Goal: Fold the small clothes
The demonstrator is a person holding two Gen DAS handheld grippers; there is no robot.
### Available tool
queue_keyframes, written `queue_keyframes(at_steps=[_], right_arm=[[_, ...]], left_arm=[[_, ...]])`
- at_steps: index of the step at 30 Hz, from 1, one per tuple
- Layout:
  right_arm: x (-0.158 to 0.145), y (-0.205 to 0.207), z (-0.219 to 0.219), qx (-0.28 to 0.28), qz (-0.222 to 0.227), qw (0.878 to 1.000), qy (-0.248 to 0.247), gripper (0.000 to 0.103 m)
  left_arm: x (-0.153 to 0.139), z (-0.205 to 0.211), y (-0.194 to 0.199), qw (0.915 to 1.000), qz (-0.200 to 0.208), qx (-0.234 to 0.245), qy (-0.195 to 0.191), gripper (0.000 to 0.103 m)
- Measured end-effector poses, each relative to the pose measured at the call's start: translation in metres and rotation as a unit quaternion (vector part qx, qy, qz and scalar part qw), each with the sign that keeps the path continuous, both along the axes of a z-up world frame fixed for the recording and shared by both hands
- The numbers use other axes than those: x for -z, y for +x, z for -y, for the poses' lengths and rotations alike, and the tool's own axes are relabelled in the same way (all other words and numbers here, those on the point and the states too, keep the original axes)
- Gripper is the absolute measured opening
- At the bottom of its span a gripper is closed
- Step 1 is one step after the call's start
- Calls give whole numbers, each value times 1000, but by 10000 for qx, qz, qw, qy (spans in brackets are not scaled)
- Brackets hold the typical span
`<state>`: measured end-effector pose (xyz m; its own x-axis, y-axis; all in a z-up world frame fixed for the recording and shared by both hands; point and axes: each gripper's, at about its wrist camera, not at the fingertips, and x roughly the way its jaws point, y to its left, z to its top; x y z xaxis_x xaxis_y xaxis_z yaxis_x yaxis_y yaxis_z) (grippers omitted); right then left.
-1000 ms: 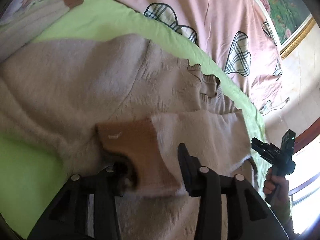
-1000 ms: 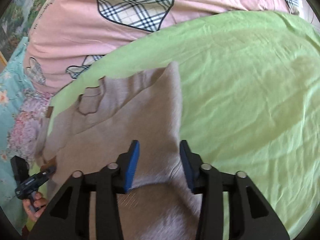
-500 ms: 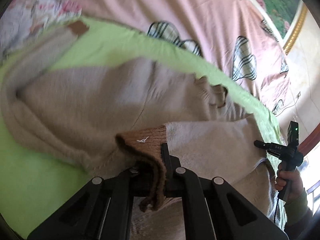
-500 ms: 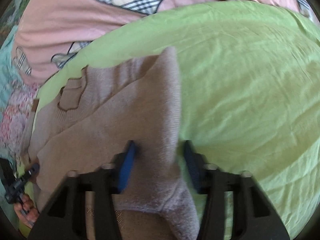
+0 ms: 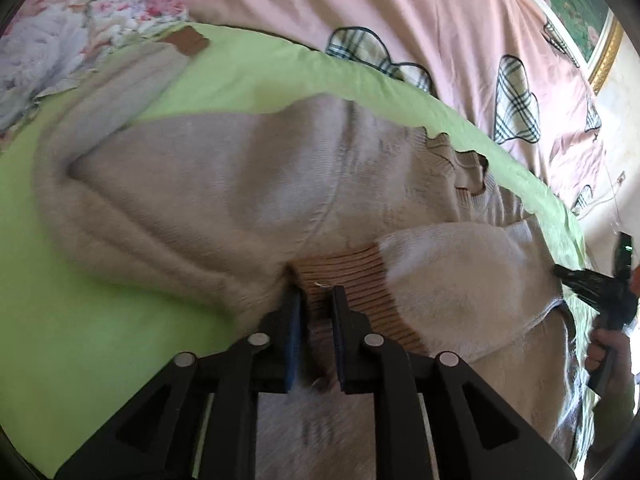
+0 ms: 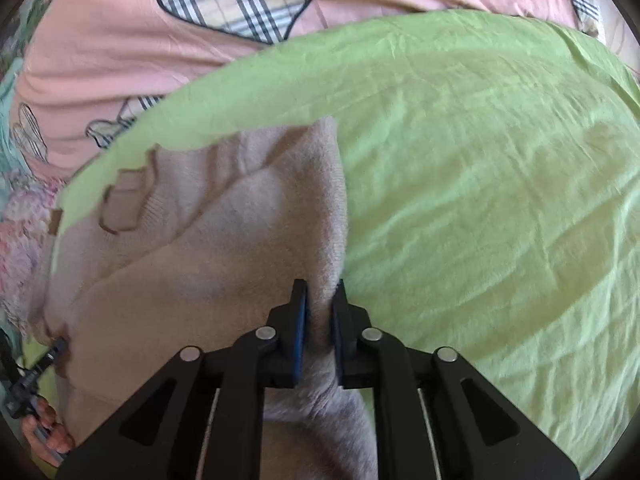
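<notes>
A beige knit sweater [image 5: 224,184] lies on a green sheet [image 5: 100,320]. One sleeve is folded across its body and ends in a brown ribbed cuff [image 5: 360,276]. My left gripper [image 5: 316,304] is shut on that cuff. The other sleeve, with its brown cuff [image 5: 188,42], stretches away to the far left. In the right wrist view the sweater [image 6: 200,248] shows its side fold, and my right gripper [image 6: 320,300] is shut on that folded edge. The right gripper also shows in the left wrist view [image 5: 600,288], at the sweater's right side.
A pink quilt with plaid hearts [image 5: 400,20] lies beyond the green sheet, also in the right wrist view [image 6: 160,60]. A floral fabric [image 5: 60,20] is at the far left. A framed picture [image 5: 580,8] hangs at the top right. Bare green sheet [image 6: 500,200] spreads right of the sweater.
Both grippers were open around the fabric a second ago. The left has closed on the brown cuff, and the right has closed on the sweater's folded edge. Both views have shifted slightly.
</notes>
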<state>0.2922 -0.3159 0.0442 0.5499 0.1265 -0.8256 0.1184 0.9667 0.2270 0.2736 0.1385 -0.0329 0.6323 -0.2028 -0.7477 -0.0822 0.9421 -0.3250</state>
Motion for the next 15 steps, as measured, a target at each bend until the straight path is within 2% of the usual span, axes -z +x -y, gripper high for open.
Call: queue_keyframes(at_steps=[2, 4, 5, 7, 10, 12, 13, 15], right_arm=[[-12, -15, -3, -22, 163, 9996, 223, 28], [-22, -34, -11, -219, 356, 9975, 561, 48], [-24, -42, -17, -346, 394, 9964, 666, 49], [-21, -52, -33, -597, 326, 9949, 742, 49], [-10, -64, -54, -895, 105, 9914, 952, 49], [-2, -70, -65, -1029, -29, 9899, 978, 49], [1, -73, -70, -1090, -73, 9892, 974, 49], [6, -77, -77, -1179, -173, 9877, 1007, 49]], left_arm=[[-4, -7, -9, 10000, 8, -56, -16, 21], [-10, -12, -17, 9999, 72, -74, -23, 24], [-14, -14, -19, 9999, 100, -83, 23, 27], [-24, -18, -22, 9995, 183, -180, 205, 45], [-37, -29, -20, 9988, 322, -254, 277, 49], [-46, -38, -15, 9979, 387, -379, 352, 56], [-51, -44, -11, 9972, 406, -472, 419, 60], [-58, -55, 2, 9946, 431, -651, 677, 63]])
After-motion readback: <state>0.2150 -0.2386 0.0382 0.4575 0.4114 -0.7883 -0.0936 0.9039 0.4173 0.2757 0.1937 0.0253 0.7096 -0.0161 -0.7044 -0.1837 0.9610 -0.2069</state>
